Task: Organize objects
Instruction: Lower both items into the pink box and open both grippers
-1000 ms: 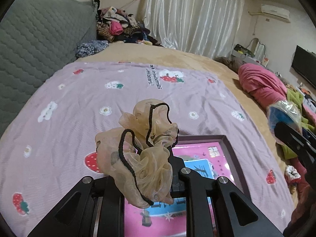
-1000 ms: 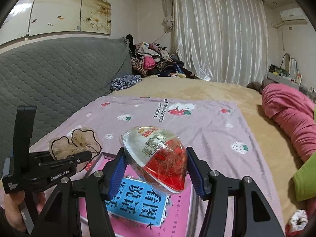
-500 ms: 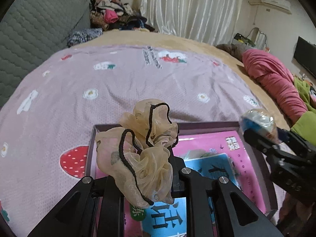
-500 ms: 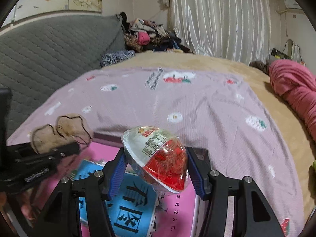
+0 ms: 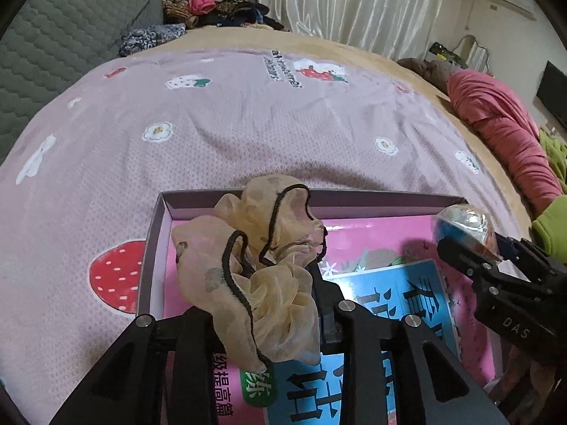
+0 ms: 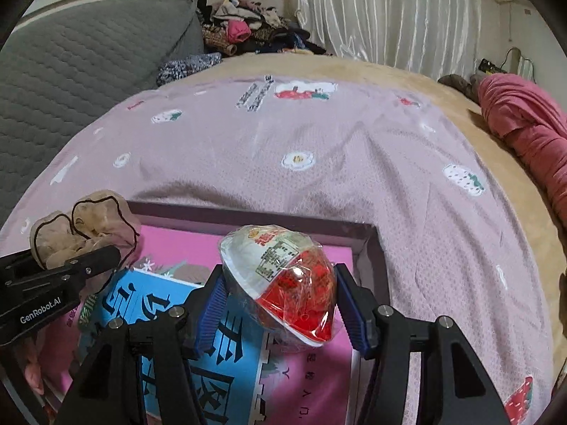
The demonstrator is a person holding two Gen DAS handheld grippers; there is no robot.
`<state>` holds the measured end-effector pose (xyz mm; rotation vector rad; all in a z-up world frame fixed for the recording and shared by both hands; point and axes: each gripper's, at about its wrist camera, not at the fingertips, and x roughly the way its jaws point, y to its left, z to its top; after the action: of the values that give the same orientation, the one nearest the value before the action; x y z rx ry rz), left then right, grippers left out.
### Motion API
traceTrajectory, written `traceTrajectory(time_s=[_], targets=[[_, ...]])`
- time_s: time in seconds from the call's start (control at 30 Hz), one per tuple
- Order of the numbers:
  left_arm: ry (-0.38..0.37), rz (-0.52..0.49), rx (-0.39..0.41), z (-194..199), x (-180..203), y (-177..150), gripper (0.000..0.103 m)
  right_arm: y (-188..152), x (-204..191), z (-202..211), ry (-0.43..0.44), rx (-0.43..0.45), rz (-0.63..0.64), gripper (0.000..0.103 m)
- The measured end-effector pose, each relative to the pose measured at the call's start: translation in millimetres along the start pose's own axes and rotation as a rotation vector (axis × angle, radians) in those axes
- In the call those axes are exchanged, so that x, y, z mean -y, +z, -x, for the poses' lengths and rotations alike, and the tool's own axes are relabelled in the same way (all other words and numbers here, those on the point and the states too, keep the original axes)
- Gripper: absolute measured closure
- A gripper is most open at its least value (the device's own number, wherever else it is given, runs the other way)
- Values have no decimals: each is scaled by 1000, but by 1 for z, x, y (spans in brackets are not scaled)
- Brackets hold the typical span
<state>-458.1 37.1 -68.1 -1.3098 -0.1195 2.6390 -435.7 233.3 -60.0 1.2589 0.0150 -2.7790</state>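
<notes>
A beige organza scrunchie (image 5: 255, 265) with black trim sits between the fingers of my left gripper (image 5: 262, 304), whose jaws are opening while still gripping it. It hangs over the left part of a shallow purple box (image 5: 372, 194) lying on the strawberry-print bedspread (image 5: 248, 124). A pink book (image 5: 389, 294) with a blue label fills the box. My right gripper (image 6: 280, 294) is shut on a plastic-wrapped red-and-white cup (image 6: 283, 276), tilted above the box's right half. Seen from the right wrist, the left gripper (image 6: 71, 269) and scrunchie (image 6: 85, 226) are at the box's left edge (image 6: 248, 217).
A grey quilted headboard (image 6: 71, 71) runs along the left. A pile of clothes (image 5: 212, 3) lies at the far corner before white curtains (image 5: 354, 0). A rolled pink blanket (image 5: 503, 131) and a green cloth (image 5: 553, 219) lie to the right.
Both grippers have come down and forward over the purple box, which now fills the lower frames. The scrunchie and the cup remain between their fingers.
</notes>
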Motion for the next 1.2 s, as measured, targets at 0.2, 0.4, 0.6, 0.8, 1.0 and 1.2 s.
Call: traceTrajectory(time_s=[0.2, 0.4, 0.6, 0.8, 1.0, 1.2], targets=[[8, 19, -25, -5, -5, -1, 49, -2, 7, -6, -6, -37, -19, 42], [13, 16, -18, 2, -4, -2, 28, -1, 6, -6, -17, -44, -9, 23], [24, 31, -20, 13, -7, -1, 25, -1, 9, 4, -28, -15, -5, 21], [21, 6, 16, 43, -6, -2, 19, 3, 11, 29, 0, 37, -20, 13], [33, 19, 72, 73, -9, -1, 10, 6, 3, 61, -18, 66, 13, 12], [64, 15, 100, 101, -10, -11, 9, 1, -7, 104, -37, 88, 41, 6]])
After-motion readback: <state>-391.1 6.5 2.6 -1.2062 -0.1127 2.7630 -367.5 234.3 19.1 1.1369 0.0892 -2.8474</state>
